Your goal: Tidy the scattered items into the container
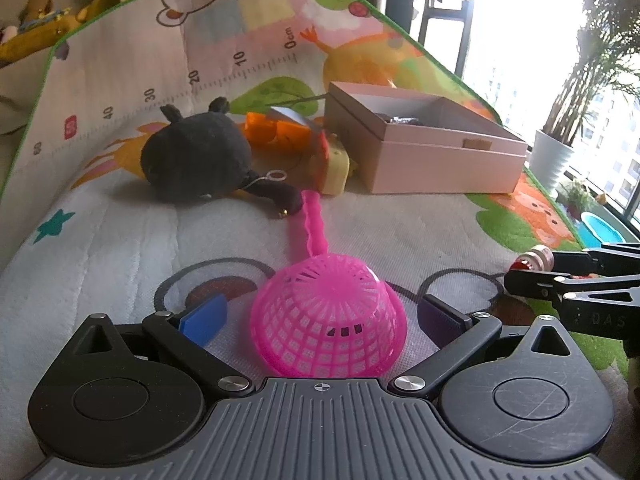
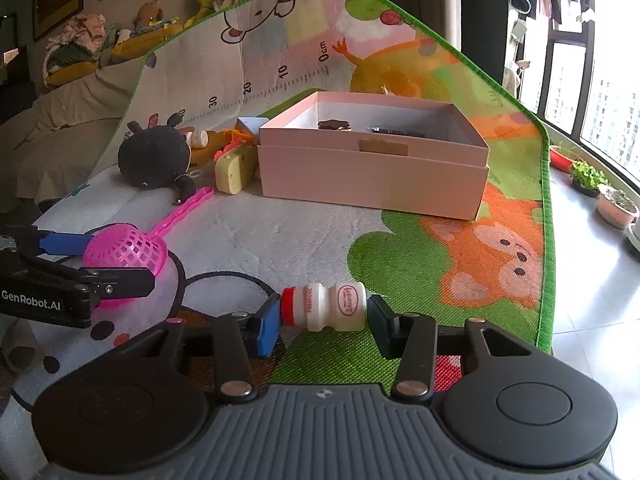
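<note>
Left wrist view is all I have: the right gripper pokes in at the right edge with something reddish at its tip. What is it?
Observer: A small white plastic bottle with a red cap, lying sideways on the play mat between the right gripper's jaws.
Operator: Clamped?
Observer: I cannot tell. The blue pad meets the cap; the other sits at the base, perhaps with a sliver of gap.
Operator: What's inside the pink cardboard box?
Observer: Two dark items near the far wall of the pink cardboard box; one is flower-shaped.
</note>
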Motion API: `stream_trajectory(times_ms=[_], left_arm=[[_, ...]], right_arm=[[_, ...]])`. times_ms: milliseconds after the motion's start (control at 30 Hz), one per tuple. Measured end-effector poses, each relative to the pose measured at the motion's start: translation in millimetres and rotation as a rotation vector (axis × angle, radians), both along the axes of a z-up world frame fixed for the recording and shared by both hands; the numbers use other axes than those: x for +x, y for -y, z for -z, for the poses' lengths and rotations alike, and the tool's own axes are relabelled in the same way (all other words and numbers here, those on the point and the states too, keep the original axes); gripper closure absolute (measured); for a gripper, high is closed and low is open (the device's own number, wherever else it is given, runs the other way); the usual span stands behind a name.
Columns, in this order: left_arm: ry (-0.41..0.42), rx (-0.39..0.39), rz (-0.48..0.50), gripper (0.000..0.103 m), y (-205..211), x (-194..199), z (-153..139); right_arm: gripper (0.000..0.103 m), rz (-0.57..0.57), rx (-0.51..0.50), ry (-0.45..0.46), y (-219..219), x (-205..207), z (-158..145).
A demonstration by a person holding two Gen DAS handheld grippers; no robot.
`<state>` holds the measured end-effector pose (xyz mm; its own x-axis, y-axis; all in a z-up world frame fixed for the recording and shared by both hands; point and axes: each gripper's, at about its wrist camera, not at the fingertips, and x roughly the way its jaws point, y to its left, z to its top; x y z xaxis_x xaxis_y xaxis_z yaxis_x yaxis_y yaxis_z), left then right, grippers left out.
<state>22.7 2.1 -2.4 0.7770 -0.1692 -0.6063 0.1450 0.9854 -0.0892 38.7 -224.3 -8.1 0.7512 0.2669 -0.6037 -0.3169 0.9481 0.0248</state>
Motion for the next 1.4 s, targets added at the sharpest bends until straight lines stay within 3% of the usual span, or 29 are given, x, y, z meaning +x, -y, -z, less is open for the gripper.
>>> stream_trajectory(times_ms=[233, 300, 333, 533, 733, 900, 1033, 1167, 1400], left_arm=[[-0.005, 0.057, -0.002, 0.000, 7, 2, 0], [0.006, 0.086, 0.009, 0.003, 12, 1, -1], [0.012, 0.101, 0.016, 0.015, 14, 0, 0], [0.025, 0.123, 0.025, 0.015, 14, -8, -4], [0.067, 0.153, 0.159, 0.015, 21, -40, -34], [0.102, 0.122, 0.243, 0.015, 36, -35, -60], [0.129, 0.110, 0.283, 0.015, 52, -4, -77], [0.152, 0.041, 0.288, 0.015, 61, 47, -95], [0.210, -0.048, 0.293, 0.015, 81, 155, -117]], right_arm=[[0.055, -0.014, -0.003, -0.005, -2, 1, 0], [0.057, -0.012, -0.005, -0.003, -2, 0, 0], [0.058, -0.010, -0.008, -0.002, -2, 0, 0], [0.061, -0.003, -0.030, -0.014, -3, -4, -2], [0.061, -0.056, -0.074, -0.004, 14, -32, -22], [0.061, -0.040, -0.023, -0.046, 36, -24, -44], [0.061, -0.009, 0.012, -0.017, 50, -3, -67], [0.061, 0.043, -0.005, 0.089, 56, 31, -89], [0.061, 0.049, -0.028, 0.163, 48, 126, -98]])
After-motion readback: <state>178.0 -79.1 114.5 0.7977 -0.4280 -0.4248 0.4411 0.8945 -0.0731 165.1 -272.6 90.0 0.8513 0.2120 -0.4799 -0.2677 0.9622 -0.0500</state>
